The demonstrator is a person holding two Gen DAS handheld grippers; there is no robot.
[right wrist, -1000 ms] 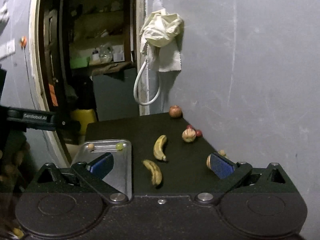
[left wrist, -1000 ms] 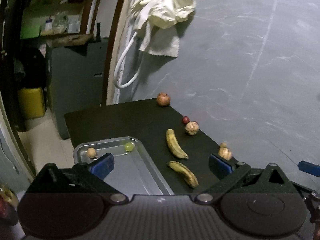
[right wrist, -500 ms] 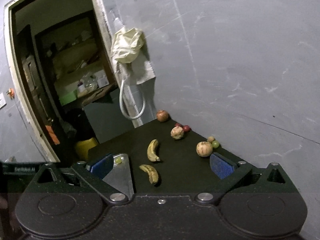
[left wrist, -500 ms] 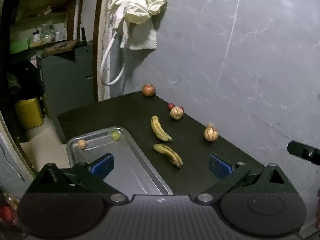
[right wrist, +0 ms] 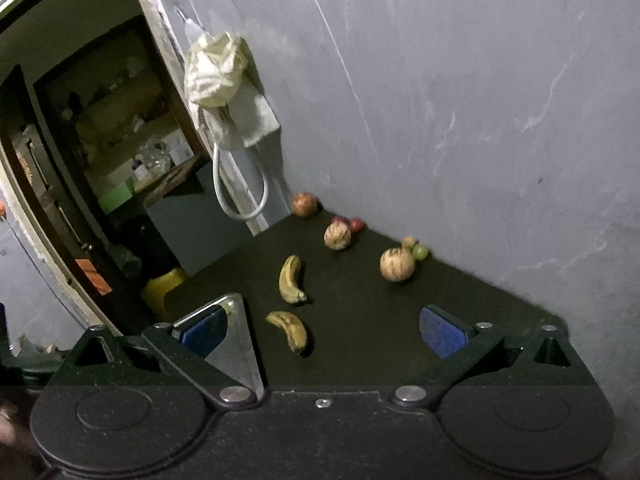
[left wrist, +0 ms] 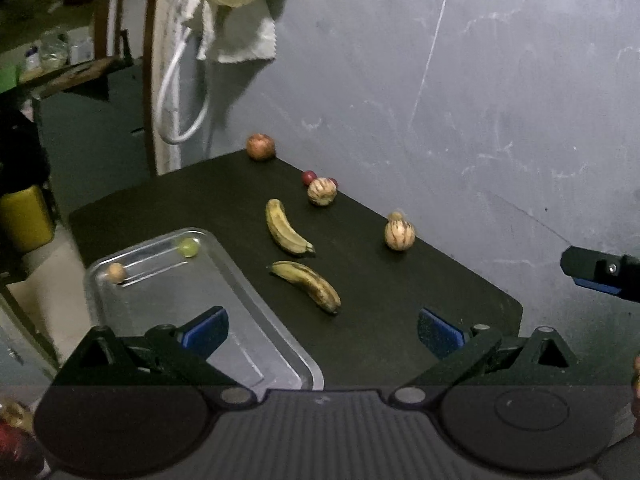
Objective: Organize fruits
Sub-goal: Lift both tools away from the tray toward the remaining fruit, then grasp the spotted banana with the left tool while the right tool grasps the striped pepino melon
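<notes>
A black table (left wrist: 380, 300) was seen under brown-spotted yellow bananas (left wrist: 289, 229), cream melons (left wrist: 399, 234) striped dark, red fruits (left wrist: 307, 177), a silver tray (left wrist: 160, 304), and a grey wall (left wrist: 460, 100).

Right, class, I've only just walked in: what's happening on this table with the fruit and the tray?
A person holds two grippers over a dark table, sorting fruit into a metal tray. The left gripper and right gripper are both open and hold nothing. The tray holds only a green grape and a small tan fruit. On the table lie two bananas, two striped round fruits, a reddish apple-like fruit and some small red ones.
</notes>
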